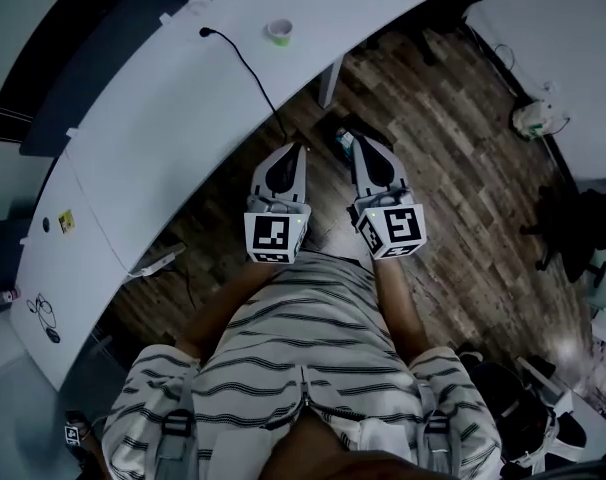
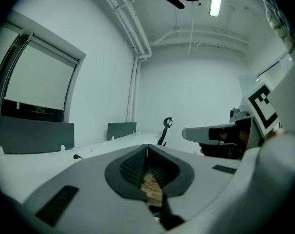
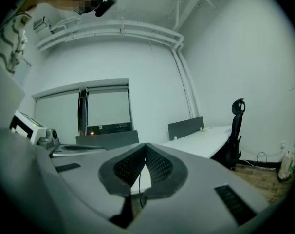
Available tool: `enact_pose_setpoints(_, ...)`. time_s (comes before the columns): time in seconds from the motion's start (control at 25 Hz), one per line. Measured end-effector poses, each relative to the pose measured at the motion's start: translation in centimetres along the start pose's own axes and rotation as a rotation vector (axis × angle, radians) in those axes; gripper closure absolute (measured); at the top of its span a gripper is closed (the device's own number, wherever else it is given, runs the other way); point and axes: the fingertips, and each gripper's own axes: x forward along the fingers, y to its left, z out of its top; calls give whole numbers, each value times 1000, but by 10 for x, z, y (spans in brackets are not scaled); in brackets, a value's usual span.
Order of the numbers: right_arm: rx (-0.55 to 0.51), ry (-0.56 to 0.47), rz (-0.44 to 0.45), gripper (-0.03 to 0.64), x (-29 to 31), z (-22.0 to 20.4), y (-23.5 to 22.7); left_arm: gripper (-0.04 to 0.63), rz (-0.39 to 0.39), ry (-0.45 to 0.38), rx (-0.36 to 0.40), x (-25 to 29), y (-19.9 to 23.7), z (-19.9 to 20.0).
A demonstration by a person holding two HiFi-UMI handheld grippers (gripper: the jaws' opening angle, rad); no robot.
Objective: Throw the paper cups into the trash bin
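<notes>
1 paper cup [image 1: 280,31], 2 tongs [image 1: 295,149] [image 1: 358,139], 1 desk [image 1: 153,128]

Right gripper [image 3: 145,147] shut tip to tip, gripping nothing. Beyond, a white desk [image 3: 206,143] with a grey divider [image 3: 185,128], a black chair [image 3: 235,135] on the right. Possibly a thin cable [image 3: 139,189] below the tips.

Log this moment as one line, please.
left hand-held gripper: shut, empty | right hand-held gripper: shut, empty | paper cup: on white desk, untouched

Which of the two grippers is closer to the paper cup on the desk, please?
The left gripper: the paper cup on the desk stands almost straight ahead of its jaws, while the right gripper is off to the side.
</notes>
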Motion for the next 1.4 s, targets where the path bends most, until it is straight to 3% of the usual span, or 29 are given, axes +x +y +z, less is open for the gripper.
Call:
enact_pose_setpoints(0.32,-3,-1,-21,607,71,10,-13,571,-29,-17,-23,59,55,12)
enact_pose_setpoints(0.76,-32,17,-65,607,120,18,-31,571,-82,24,-53,108,84,3)
enact_pose_setpoints(1.4,-24,55,-19,607,133,6,-51,569,26,86,-69,143,98,-26)
